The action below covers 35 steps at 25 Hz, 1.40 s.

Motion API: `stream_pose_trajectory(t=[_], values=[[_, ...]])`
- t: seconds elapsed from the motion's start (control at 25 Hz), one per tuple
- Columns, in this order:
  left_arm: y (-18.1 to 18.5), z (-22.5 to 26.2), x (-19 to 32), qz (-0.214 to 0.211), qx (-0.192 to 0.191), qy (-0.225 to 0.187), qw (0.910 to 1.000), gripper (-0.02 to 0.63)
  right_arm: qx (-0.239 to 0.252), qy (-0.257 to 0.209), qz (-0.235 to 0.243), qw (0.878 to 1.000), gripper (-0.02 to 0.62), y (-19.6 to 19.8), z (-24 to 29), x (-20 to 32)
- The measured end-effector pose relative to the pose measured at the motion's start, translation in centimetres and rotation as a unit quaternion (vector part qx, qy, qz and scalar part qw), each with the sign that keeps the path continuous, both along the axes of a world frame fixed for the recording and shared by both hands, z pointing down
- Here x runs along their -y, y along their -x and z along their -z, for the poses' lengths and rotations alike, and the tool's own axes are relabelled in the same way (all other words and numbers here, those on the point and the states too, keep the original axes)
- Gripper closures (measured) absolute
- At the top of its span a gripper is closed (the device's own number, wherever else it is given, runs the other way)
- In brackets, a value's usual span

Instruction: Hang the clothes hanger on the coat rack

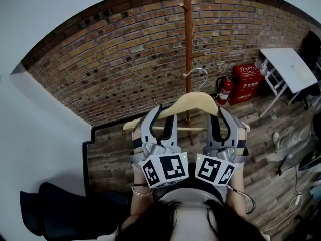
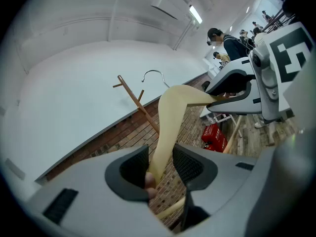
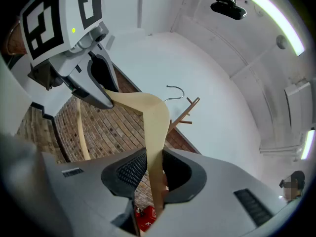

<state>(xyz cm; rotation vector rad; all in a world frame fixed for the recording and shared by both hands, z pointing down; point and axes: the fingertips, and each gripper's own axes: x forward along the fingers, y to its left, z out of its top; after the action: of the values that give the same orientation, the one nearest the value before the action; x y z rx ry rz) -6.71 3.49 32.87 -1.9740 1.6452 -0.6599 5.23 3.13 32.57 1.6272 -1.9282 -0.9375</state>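
Observation:
A pale wooden hanger [image 1: 193, 102] with a metal hook [image 1: 199, 73] hangs in the air in front of me, gripped by both grippers. My left gripper [image 1: 163, 119] is shut on its left arm, my right gripper [image 1: 220, 116] on its right arm. In the left gripper view the hanger [image 2: 170, 120] runs out between the pads of the left gripper [image 2: 160, 164]. The right gripper view shows the hanger [image 3: 154, 127] pinched in the right gripper [image 3: 154, 174]. The wooden coat rack [image 1: 187, 44] stands right behind the hook, whose tip is close to a peg [image 1: 179, 76]. Whether they touch I cannot tell.
A brick wall [image 1: 110, 69] backs the rack. A red fire extinguisher [image 1: 225, 90] and a red box [image 1: 247, 83] stand on the floor to the right. A white folding table [image 1: 291, 67] is further right, and a dark chair [image 1: 60, 210] is at lower left. Other people [image 2: 224, 41] stand far off.

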Motion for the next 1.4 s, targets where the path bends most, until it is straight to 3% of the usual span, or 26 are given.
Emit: stream_pose_trajectory(t=[1.4], values=[[-0.7,1.0,14.3,0.012,0.001,0.003,0.9999,0.449,0.008,0.002,0.021,1.000,0.479,-0.6,1.0,14.5]])
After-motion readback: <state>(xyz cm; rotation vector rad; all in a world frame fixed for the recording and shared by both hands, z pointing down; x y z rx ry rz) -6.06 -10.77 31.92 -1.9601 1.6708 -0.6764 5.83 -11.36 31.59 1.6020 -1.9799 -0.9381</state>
